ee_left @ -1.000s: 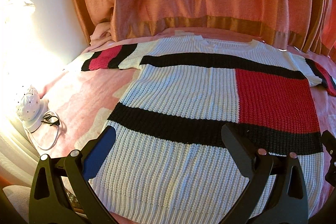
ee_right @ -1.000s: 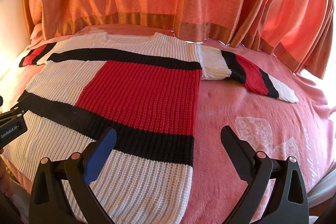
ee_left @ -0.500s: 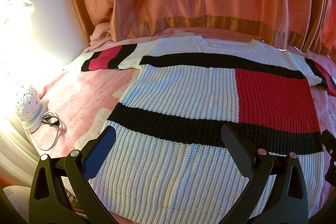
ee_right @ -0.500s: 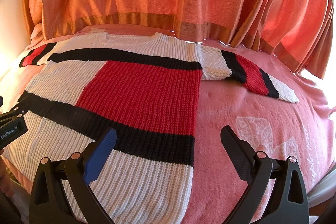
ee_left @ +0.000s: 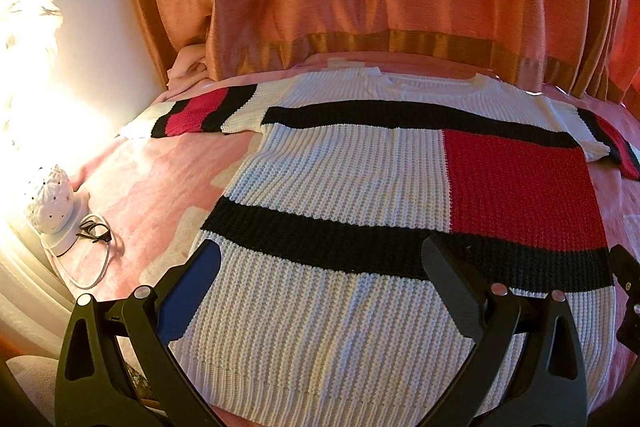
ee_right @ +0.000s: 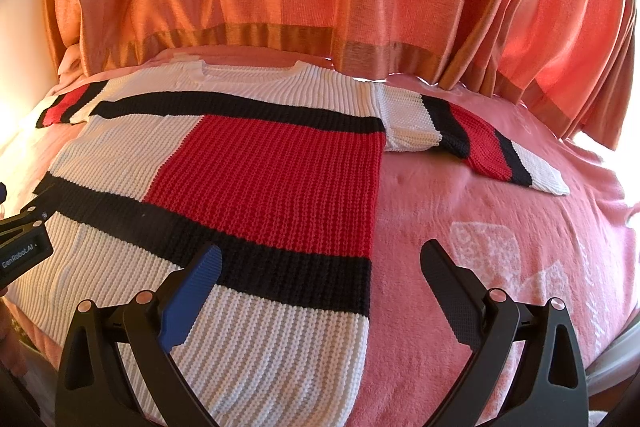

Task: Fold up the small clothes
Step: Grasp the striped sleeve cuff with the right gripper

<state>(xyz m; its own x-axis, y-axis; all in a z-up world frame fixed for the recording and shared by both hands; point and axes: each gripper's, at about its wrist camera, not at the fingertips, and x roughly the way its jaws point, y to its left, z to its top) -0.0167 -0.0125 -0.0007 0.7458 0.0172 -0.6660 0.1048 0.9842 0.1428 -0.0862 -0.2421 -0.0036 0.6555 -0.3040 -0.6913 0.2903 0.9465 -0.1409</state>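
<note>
On the bed (ee_right: 480,211), sweater (ee_left: 360,195) spread flat, hem hidden behind left gripper (ee_left: 320,283); right gripper (ee_right: 320,279) above its hem corner. Both jaws spread wide, grasping nothing.

left hand-held gripper (ee_left: 320,263) and right hand-held gripper (ee_right: 320,263) side by side, jaws wide apart, nothing between them

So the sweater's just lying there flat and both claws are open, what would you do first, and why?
Probably lower the right gripper onto the sweater's right sleeve and pinch it, to fold it inward. The sweater lies spread flat on the pink blanket with both sleeves out, and both grippers, the left gripper included, hover open, holding nothing.
</note>
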